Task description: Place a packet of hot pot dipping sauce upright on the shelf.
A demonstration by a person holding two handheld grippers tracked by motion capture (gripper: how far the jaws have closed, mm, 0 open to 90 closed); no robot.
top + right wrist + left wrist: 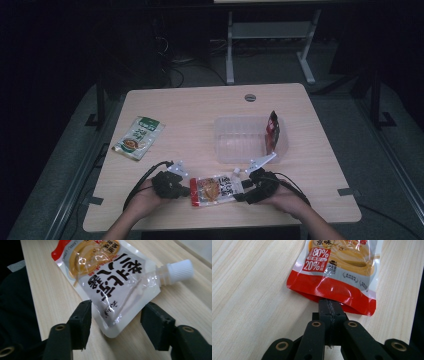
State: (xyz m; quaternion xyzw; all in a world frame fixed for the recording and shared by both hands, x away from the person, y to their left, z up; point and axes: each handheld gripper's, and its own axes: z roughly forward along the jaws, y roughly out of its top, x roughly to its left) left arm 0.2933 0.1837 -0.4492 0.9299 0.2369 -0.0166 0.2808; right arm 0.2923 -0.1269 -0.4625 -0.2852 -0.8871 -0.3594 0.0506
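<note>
A red and white spouted sauce pouch lies near the table's front edge between both grippers. My left gripper is shut on the pouch's red bottom edge; in the left gripper view the jaws are pressed together on it. My right gripper is open, its jaws standing either side of the pouch's white top corner, beside the white screw cap. I cannot tell whether the right jaws touch the pouch.
A clear plastic tray stands right of centre with a dark red packet upright at its right end. A green and white pouch lies at the table's left. A round cable hole sits near the far edge.
</note>
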